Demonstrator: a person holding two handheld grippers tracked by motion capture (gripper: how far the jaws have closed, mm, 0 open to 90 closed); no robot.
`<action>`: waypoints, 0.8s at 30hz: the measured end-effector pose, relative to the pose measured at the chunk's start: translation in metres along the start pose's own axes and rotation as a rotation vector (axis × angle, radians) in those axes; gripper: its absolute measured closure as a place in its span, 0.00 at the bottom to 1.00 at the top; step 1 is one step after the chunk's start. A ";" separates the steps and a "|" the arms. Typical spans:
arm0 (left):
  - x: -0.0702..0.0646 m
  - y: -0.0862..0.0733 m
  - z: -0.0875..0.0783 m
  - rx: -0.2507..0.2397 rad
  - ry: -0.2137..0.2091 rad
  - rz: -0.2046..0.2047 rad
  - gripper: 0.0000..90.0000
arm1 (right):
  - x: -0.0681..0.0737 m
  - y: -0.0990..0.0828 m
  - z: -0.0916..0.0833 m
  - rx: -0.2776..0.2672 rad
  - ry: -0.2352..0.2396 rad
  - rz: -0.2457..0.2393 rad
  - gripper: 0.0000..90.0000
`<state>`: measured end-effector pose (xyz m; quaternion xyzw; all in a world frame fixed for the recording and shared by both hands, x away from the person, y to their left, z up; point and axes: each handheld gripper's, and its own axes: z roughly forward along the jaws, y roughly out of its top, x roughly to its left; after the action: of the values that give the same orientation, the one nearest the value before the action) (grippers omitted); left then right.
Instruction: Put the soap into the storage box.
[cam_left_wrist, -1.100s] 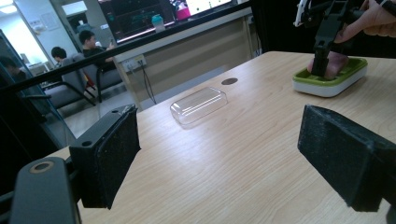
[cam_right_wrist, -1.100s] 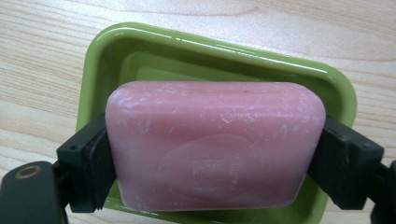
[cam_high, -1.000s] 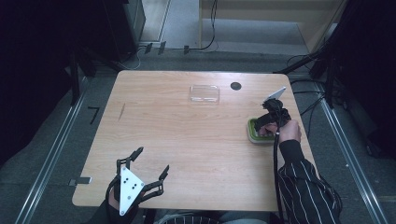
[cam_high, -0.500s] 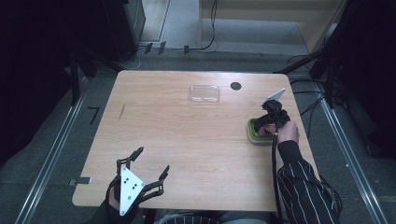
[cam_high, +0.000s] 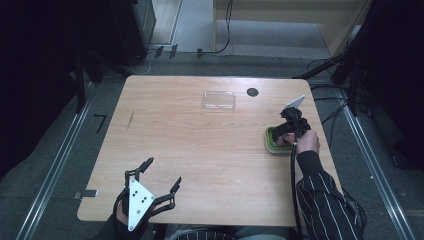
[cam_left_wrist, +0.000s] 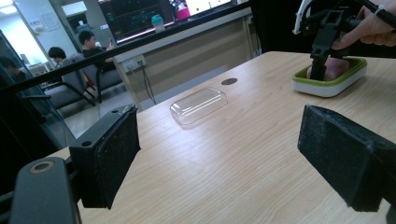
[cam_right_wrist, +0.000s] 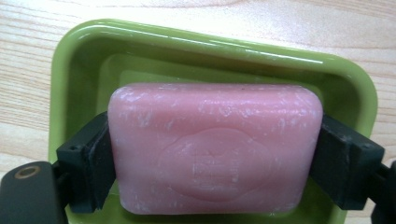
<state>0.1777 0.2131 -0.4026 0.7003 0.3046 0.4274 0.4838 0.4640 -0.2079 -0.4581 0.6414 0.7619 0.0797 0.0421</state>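
Note:
A pink soap bar (cam_right_wrist: 215, 149) lies in a green dish (cam_right_wrist: 210, 37) with a white base (cam_left_wrist: 327, 86) at the table's right side (cam_high: 270, 145). My right gripper (cam_right_wrist: 215, 158) points down into the dish, and its two black pads press on the bar's short ends, so it is shut on the soap. In the high view the right gripper (cam_high: 282, 134) stands over the dish with a hand behind it. My left gripper (cam_high: 162, 171) rests at the near left of the table, jaws wide open with nothing between them (cam_left_wrist: 219, 158).
A clear plastic lid (cam_high: 219, 100) lies flat at the far middle of the wooden table (cam_high: 200, 150), with a small round black hole (cam_high: 252, 92) just to its right. People sit at desks far behind the table (cam_left_wrist: 88, 42).

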 end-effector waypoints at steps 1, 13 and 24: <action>0.000 0.000 0.000 0.000 0.000 0.000 0.15 | -0.001 0.000 0.000 0.001 0.002 -0.001 0.15; 0.000 0.000 0.000 0.000 -0.002 0.003 0.15 | -0.002 -0.001 0.000 -0.001 0.005 -0.002 0.15; -0.001 0.000 0.000 -0.001 -0.002 0.003 0.15 | -0.002 -0.002 -0.009 -0.017 0.008 -0.032 0.04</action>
<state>0.1777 0.2124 -0.4025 0.7009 0.3028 0.4274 0.4840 0.4610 -0.2104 -0.4493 0.6283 0.7716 0.0881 0.0459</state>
